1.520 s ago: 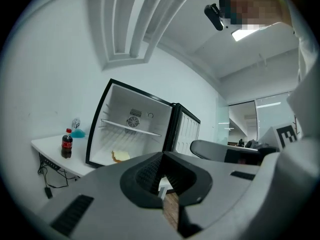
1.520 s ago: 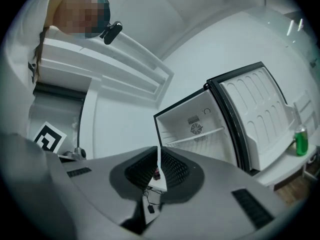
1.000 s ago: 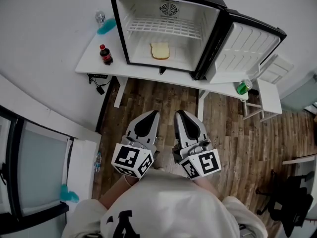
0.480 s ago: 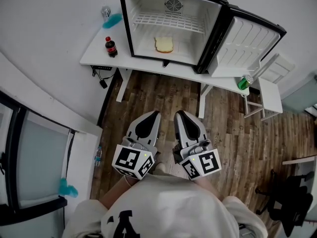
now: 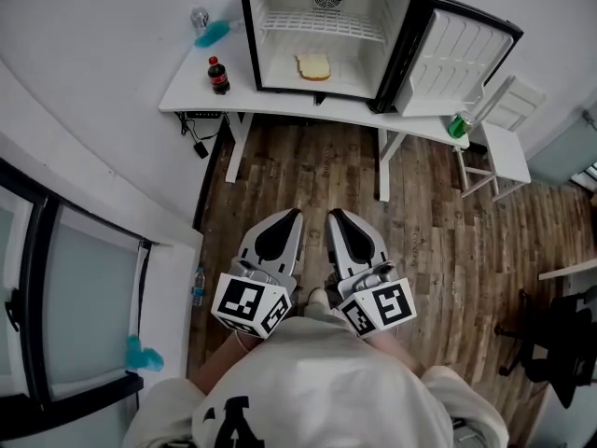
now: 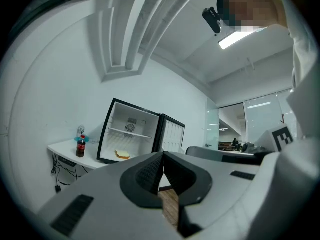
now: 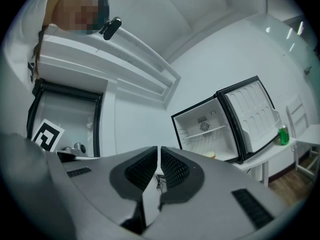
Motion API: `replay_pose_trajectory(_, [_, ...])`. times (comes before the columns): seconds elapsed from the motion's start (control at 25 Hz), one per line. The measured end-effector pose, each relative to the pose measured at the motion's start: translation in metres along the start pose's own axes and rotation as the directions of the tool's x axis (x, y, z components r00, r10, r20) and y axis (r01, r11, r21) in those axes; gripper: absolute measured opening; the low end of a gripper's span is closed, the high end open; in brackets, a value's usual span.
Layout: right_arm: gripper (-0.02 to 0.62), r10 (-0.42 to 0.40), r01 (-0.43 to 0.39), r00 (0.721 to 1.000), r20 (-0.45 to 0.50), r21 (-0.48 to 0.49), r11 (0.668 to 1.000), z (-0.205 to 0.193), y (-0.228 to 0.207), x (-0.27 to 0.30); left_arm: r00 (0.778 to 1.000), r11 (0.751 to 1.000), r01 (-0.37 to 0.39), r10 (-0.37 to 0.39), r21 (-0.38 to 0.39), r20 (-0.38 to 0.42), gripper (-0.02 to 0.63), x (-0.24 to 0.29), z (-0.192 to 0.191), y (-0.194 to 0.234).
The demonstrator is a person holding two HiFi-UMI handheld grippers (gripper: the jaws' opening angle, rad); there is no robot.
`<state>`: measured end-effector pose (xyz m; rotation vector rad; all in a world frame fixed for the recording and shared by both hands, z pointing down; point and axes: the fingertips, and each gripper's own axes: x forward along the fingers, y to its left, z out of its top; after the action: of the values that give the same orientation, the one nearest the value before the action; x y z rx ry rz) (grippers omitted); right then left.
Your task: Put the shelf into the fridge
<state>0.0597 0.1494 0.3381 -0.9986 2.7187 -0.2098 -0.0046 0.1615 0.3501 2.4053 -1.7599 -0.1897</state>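
Holding the left gripper (image 5: 290, 215) and the right gripper (image 5: 334, 215) side by side close to our body over the wooden floor (image 5: 308, 171), we have both pairs of jaws pressed together, gripping nothing. Well ahead, the fridge (image 5: 250, 35) stands open on a white table (image 5: 201, 101), its door (image 5: 457, 59) swung right. The wire shelf (image 5: 322, 26) sits across its upper part, above 1 slice of bread (image 5: 314, 66). 1 cola bottle (image 5: 218, 76) stands just left of the fridge.
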Motion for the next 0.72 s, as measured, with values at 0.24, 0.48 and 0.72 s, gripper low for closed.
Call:
replay_pose_trajectory(0.24, [0.041, -0.051, 0.050, 0.999, -0.010, -0.015, 0.999, -0.012, 0.053, -0.032, 0.999, 0.999, 0.033, -0.033, 0.003, -0.020, 0.006, -0.060, -0.006, -0.006])
replay_pose_trajectory(0.48, [0.041, -0.085, 0.084, 0.996, -0.022, -0.023, 0.996, -0.021, 0.084, -0.065, 0.998, 0.998, 0.065, -0.065, -0.008, -0.018, 0.006, -0.097, -0.011, -0.018])
replay_pose_trajectory(0.72, [0.041, -0.057, 0.057, 0.998, -0.011, -0.029, 0.998, -0.011, 0.089, -0.066, 0.998, 0.998, 0.057, -0.057, -0.012, 0.015, 0.006, -0.101, 0.000, -0.021])
